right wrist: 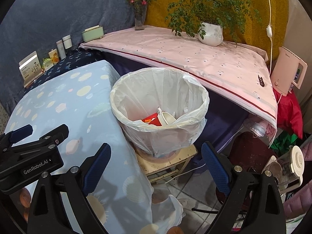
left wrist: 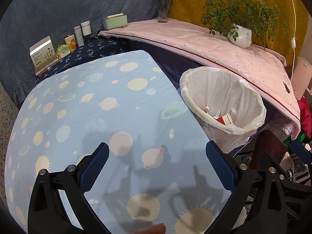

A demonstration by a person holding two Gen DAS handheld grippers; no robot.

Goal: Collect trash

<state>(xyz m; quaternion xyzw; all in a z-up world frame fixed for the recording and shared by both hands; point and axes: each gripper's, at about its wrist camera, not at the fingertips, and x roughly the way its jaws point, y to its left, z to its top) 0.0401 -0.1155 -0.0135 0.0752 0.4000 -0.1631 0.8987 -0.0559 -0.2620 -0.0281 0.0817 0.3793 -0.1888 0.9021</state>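
Planet-print counter [left wrist: 81, 105] bare of litter under left tool [left wrist: 157, 167]; both tools gaping, gripping nothing. Lined bin [right wrist: 159, 105] ahead of right tool [right wrist: 156, 165], cups inside. Probably finished; next, scan for leftovers.

Black tongs [left wrist: 157, 167], blue textured pads [right wrist: 215, 167], silver screws.

Table [left wrist: 81, 105] under light-blue planet-print cloth, bare beneath and ahead of the left tongs [left wrist: 157, 165]. Right of those tongs, beside the table edge: lined trash bin [right wrist: 159, 105] standing on a small cream stool [right wrist: 167, 159] on the tiled floor [right wrist: 197, 191], just ahead of the right tongs [right wrist: 156, 164].
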